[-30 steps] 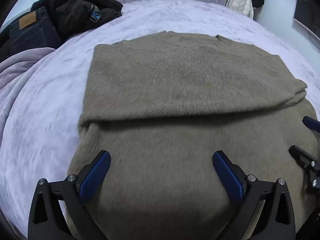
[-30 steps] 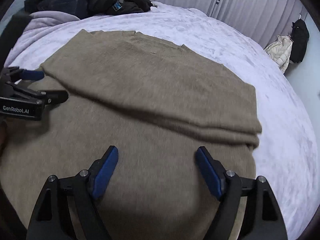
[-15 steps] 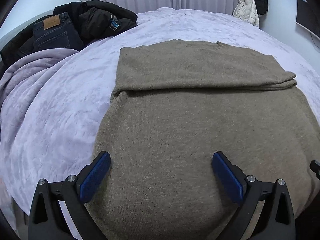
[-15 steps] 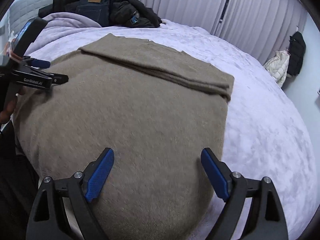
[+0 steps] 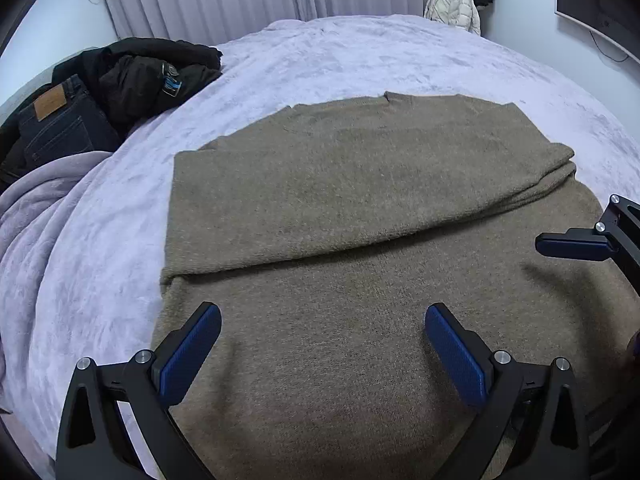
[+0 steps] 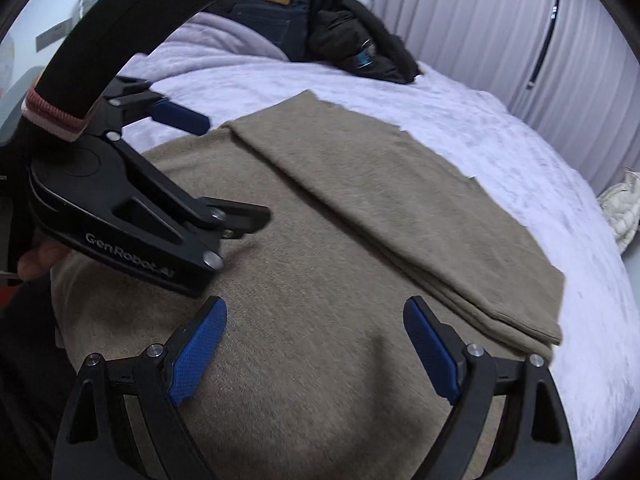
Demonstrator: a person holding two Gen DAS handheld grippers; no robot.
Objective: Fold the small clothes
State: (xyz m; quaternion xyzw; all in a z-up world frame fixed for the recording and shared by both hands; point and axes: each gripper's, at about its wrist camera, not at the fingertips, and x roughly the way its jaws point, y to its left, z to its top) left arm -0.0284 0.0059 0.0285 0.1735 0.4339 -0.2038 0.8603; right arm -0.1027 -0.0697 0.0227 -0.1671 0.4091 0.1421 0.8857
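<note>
Taupe sweater (image 5: 360, 208) lies centre frame on lilac bed (image 5: 360, 56), far part folded over; left gripper (image 5: 322, 344) and right gripper (image 6: 316, 340) both spread apart above it, holding nothing

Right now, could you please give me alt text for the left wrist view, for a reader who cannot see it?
A brown sweater, its far part folded over toward the camera, lies flat on a lilac bedspread. The open left gripper hovers over its near part, holding nothing. The right gripper enters at the right edge; jeans and a black jacket lie far left.
</note>
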